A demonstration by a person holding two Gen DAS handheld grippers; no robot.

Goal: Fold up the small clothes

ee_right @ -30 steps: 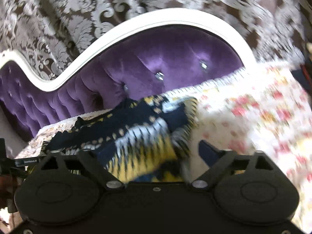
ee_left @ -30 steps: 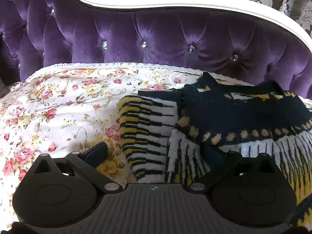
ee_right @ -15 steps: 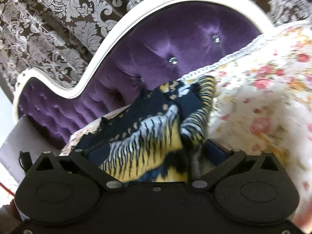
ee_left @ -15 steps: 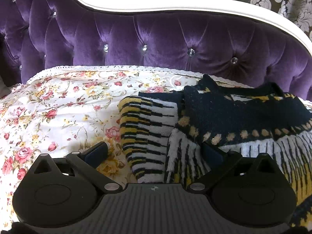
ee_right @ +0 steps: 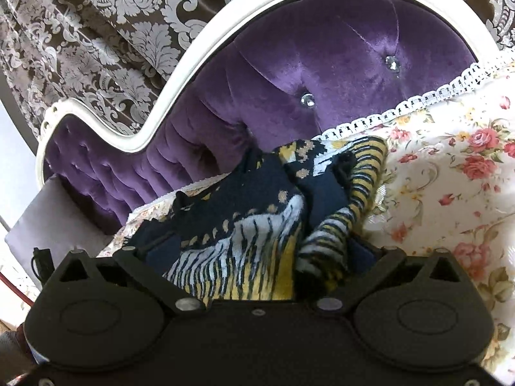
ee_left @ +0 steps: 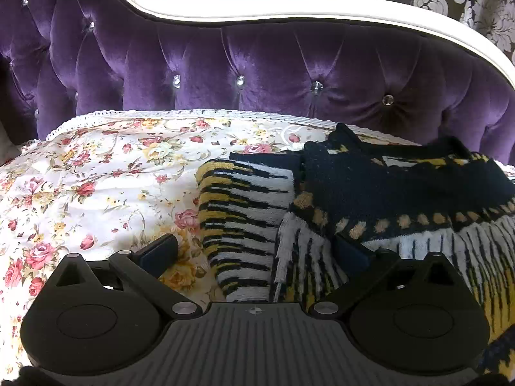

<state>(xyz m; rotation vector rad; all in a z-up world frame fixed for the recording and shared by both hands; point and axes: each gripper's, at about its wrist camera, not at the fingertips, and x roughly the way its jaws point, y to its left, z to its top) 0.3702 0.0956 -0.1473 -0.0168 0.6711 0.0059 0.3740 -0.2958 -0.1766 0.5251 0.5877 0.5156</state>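
Note:
A small knitted sweater (ee_left: 396,189) in navy, yellow and white lies on the floral cover (ee_left: 96,186), its striped sleeve (ee_left: 244,215) folded over at the left. My left gripper (ee_left: 256,252) is open and low over the sweater's near edge. The sleeve lies between its fingers, and the right finger rests against the knit. In the right wrist view the same sweater (ee_right: 257,225) is bunched up, its sleeve (ee_right: 347,218) at the right. My right gripper (ee_right: 262,254) stands wide open around the near part of the sweater. Its pads are not pressing on the cloth.
A purple tufted velvet backrest (ee_left: 289,67) with a white curved frame (ee_left: 289,13) rises right behind the cover's lace edge (ee_right: 418,99). Patterned damask cloth (ee_right: 96,32) hangs behind. A black plug with a cable (ee_right: 40,262) shows at the far left beyond the seat.
My right gripper has swung toward the sweater and come in lower and closer, so the knit now fills the gap between its fingers. The left gripper and the sweater stayed put.

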